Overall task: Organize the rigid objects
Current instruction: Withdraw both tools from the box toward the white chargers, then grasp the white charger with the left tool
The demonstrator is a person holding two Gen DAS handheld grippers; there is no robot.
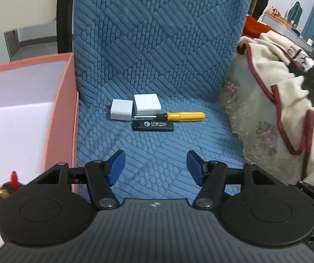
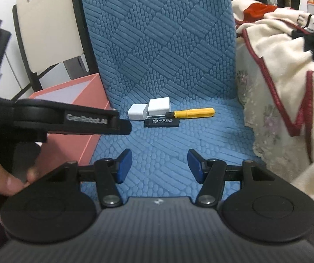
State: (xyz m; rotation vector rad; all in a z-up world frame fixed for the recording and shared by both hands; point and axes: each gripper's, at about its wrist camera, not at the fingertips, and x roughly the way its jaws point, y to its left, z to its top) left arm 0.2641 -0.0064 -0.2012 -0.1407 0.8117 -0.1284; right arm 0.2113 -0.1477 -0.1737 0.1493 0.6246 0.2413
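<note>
On the blue quilted seat lie two white blocks, one on the left (image 1: 121, 110) (image 2: 137, 112) and one on the right (image 1: 147, 105) (image 2: 158, 107), a yellow-handled screwdriver (image 1: 184, 116) (image 2: 193, 112) and a black lighter (image 1: 153, 125) (image 2: 162, 122). They touch in a tight cluster. My left gripper (image 1: 155, 167) is open and empty, a short way in front of the cluster. My right gripper (image 2: 159, 165) is open and empty, also short of it. The left gripper's body (image 2: 69, 119) shows at the left of the right wrist view.
A pink box with a white inside (image 1: 62, 100) (image 2: 73, 97) stands left of the seat; a small red and black toy (image 1: 3, 188) lies in it. A cream blanket with red trim (image 1: 277, 100) (image 2: 288, 76) is heaped on the right. The blue seat back (image 1: 157, 32) rises behind.
</note>
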